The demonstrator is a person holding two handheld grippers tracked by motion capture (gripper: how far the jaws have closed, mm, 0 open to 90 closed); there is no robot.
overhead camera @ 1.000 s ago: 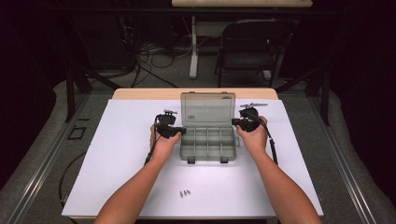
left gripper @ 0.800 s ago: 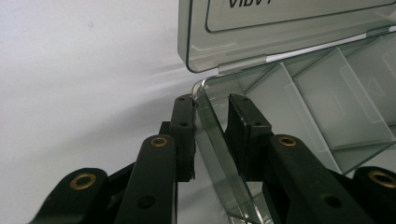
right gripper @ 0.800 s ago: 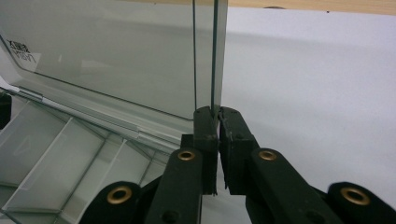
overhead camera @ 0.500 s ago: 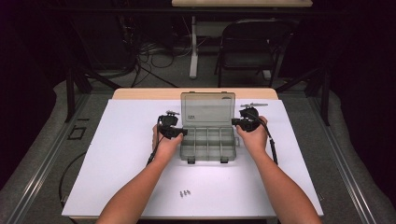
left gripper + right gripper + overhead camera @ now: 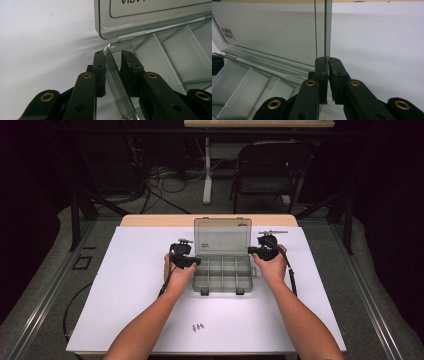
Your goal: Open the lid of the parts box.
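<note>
A clear plastic compartment box (image 5: 222,270) lies on the white sheet in the middle of the table. Its lid (image 5: 222,237) stands upright at the back. My left gripper (image 5: 192,262) is at the box's left side. In the left gripper view its jaws (image 5: 113,53) straddle the box's left wall (image 5: 113,75) near the back corner and close on it. My right gripper (image 5: 252,251) is at the lid's right side. The right gripper view has the gripper (image 5: 327,60) pinched shut on the lid's thin side edge (image 5: 325,30). The compartments (image 5: 242,87) I can see hold nothing.
A few small screws (image 5: 198,326) lie on the white sheet (image 5: 125,285) near the front edge. A thin metal tool (image 5: 272,232) rests behind my right gripper. A folding chair (image 5: 270,170) and floor cables are beyond the table.
</note>
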